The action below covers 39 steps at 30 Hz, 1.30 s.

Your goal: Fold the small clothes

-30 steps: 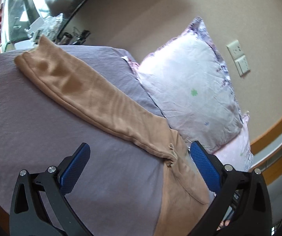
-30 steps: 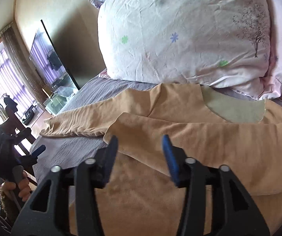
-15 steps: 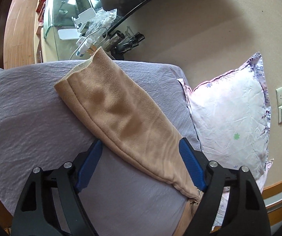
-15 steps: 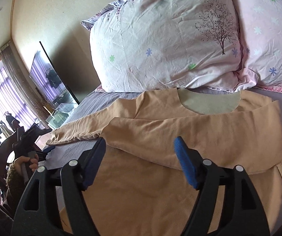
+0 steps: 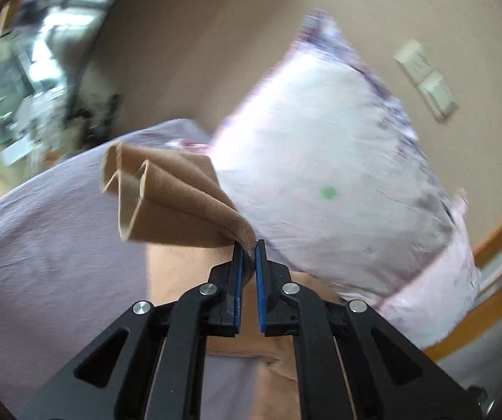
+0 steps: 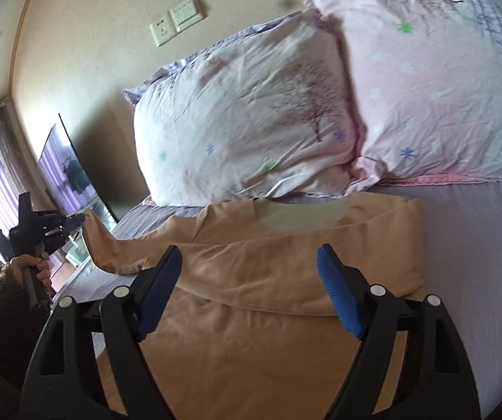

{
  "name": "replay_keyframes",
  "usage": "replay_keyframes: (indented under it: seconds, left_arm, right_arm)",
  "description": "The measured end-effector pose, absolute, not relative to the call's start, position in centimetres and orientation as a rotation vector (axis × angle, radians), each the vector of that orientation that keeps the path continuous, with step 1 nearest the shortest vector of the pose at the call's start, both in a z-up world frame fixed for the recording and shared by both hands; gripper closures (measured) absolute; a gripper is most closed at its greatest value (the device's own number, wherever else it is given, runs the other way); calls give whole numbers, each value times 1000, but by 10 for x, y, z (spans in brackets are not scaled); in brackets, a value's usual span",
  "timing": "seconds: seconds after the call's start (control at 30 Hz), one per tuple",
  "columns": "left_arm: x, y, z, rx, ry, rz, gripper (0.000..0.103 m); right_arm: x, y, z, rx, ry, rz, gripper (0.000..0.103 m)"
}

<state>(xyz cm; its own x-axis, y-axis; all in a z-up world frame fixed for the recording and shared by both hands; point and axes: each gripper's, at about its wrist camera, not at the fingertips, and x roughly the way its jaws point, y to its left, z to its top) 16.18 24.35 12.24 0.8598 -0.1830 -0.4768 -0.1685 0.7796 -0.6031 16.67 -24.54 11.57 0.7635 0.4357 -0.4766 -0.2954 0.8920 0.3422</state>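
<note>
Lavender bedsheet (image 6: 478, 245) is where the tan shirt (image 6: 251, 332) is spread below the pillows (image 6: 251, 122), and with its sleeve (image 5: 181, 206) clamped in the left gripper (image 5: 249, 255) while the right gripper (image 6: 251, 280) is held wide apart above, the sleeve is probably best carried flat across the chest, kept taut.
</note>
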Motion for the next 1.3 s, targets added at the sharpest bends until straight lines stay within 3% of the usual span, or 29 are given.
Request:
replay_keyframes:
  seconds: [0.13,0.27,0.37,0.47,0.5,0.53,0.57,0.6,0.8,0.83,0.87,0.93,1.1,1.17,1.23,1.3]
  left_arm:
    - [207,72,134,-448,597,-379,97]
    - [230,-92,67,-122,857,-575,96]
    - [217,-148,29,31,984,-665,96]
    - [195,-133,46,45,924,-725,88]
    - [190,-116,58,31,875,-711,65]
    - [189,-99,69,18,824,-676,30]
    - [188,-77,80,6,757,-616,19]
    - [189,-56,88,10,694,-543,15]
    - [224,33,76,-9,753,-227,15]
    - [230,40,68,-26,786,-217,15]
    - [235,47,60,-39,821,-212,15]
    - [239,56,43,-55,882,-208,16]
    - [231,52,32,-71,894,-249,16]
    - [229,45,30,-59,903,-264,16]
    - [222,38,28,-20,901,-251,16]
    - [205,44,37,-45,872,-290,16]
  right_arm:
    - [170,-289,107,365,573,298,24]
    - [182,-321,85,429,631,203,24]
    - [188,-340,71,478,690,160,24]
    - [190,-351,68,476,715,149,38]
    - [192,-351,69,462,725,145,51]
    - [196,-349,68,455,742,146,61]
    - [202,-347,66,451,762,161,65]
    - [209,-343,64,444,781,178,68]
    - [251,-316,39,345,911,154,72]
    - [254,-312,34,332,934,149,90]
    - [259,-307,28,316,963,159,101]
    - [258,-300,27,288,944,156,101]
    - [231,-312,87,274,673,62,101]
    - [240,-315,78,244,741,-23,100]
    - [252,-318,50,218,890,-97,92]
    - [241,-329,43,287,917,-81,85]
